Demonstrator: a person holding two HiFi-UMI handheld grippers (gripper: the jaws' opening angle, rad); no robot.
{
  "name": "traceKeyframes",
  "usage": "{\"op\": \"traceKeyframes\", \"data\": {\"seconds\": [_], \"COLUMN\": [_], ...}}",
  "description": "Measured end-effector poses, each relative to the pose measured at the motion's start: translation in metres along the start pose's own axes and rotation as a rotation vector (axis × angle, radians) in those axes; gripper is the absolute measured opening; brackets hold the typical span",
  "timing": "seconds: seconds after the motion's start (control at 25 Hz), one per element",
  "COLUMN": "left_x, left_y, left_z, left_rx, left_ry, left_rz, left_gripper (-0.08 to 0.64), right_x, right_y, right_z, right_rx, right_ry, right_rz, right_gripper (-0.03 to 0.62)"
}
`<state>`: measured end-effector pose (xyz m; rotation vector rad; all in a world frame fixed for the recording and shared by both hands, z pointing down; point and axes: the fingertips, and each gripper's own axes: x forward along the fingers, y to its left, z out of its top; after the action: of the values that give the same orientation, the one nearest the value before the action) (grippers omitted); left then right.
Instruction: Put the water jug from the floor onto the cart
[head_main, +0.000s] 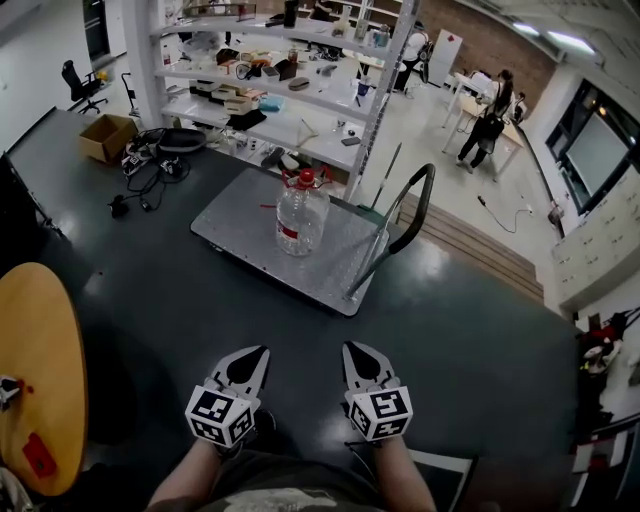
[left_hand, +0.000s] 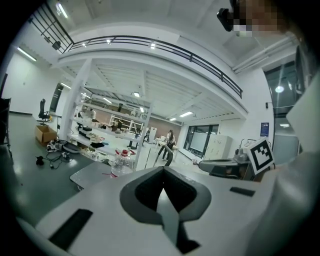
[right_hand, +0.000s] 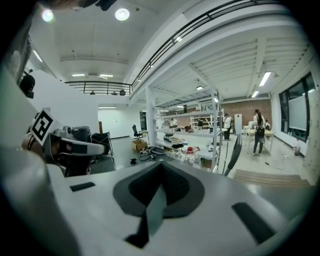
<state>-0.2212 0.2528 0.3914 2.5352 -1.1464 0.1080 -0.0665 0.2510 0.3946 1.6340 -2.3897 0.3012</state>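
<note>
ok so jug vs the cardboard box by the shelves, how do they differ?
The water jug is clear plastic with a red cap; the cardboard box is brown. The jug stands on the cart's deck; the box sits on the floor. The jug is capped; the box is open on top. Both are upright, near the shelving.

You have bare floor (head_main: 200, 300) ahead, open up to the cart (head_main: 240, 225). Its deck is free around the jug (head_main: 300, 215); the handle (head_main: 414, 213) bars the right end, shelves (head_main: 270, 100) close the far side, and a round worktop (head_main: 40, 370) crowds your near left.
</note>
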Motion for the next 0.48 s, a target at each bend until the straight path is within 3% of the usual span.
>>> {"op": "traceKeyframes", "data": {"seconds": [0.48], "left_x": [-0.0059], "left_y": [-0.0027], "left_z": [0.0013], "left_rx": [0.016], "left_ry": [-0.003], "left_rz": [0.000], "left_gripper": [0.006], "right_x": [0.0010], "right_y": [0.0005], "right_z": [0.0037], "right_rx": [-0.012], "right_ry": [-0.014], "right_rz": [-0.020], "right_gripper": [-0.009]}}
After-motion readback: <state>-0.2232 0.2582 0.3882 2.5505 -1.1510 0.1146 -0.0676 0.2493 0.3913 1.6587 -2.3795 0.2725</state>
